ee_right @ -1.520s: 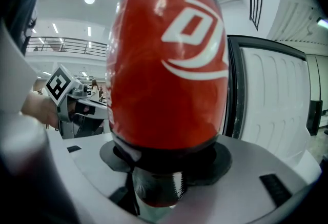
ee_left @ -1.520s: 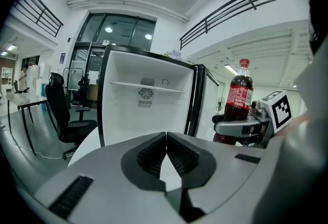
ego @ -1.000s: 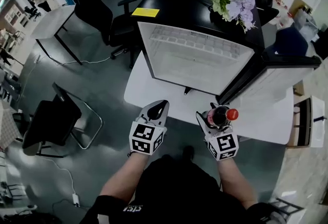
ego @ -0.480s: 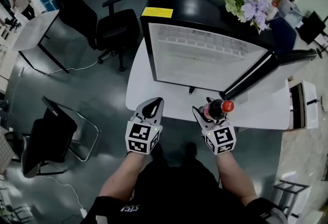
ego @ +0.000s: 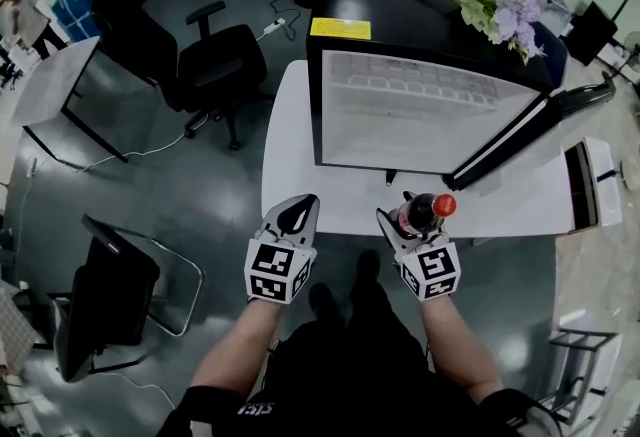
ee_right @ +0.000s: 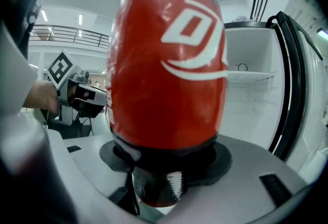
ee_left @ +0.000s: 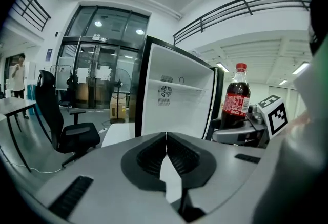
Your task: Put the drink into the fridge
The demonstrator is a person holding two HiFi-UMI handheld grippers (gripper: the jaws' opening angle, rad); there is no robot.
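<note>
A cola bottle (ego: 422, 212) with a red cap and red label stands upright in my right gripper (ego: 408, 222), whose jaws are shut on its lower body; it fills the right gripper view as the bottle (ee_right: 166, 79). My left gripper (ego: 292, 213) is shut with nothing between its pads, its jaws touching at the tips (ee_left: 166, 138). Ahead stands the small black fridge (ego: 425, 115) on a white table (ego: 300, 195), its door (ego: 520, 140) swung open to the right and its white interior bare. In the left gripper view the bottle (ee_left: 237, 97) shows to the right of the fridge (ee_left: 174, 95).
Artificial flowers (ego: 500, 10) and a yellow note (ego: 340, 28) lie on the fridge top. Black office chairs (ego: 215, 65) stand left of the table, another chair (ego: 110, 290) at lower left. A white desk (ego: 50, 90) stands far left. A person's legs are below the grippers.
Both grippers have come closer to the fridge and table, the bottle carried along upright. The fridge now appears larger and more central in the head view.
</note>
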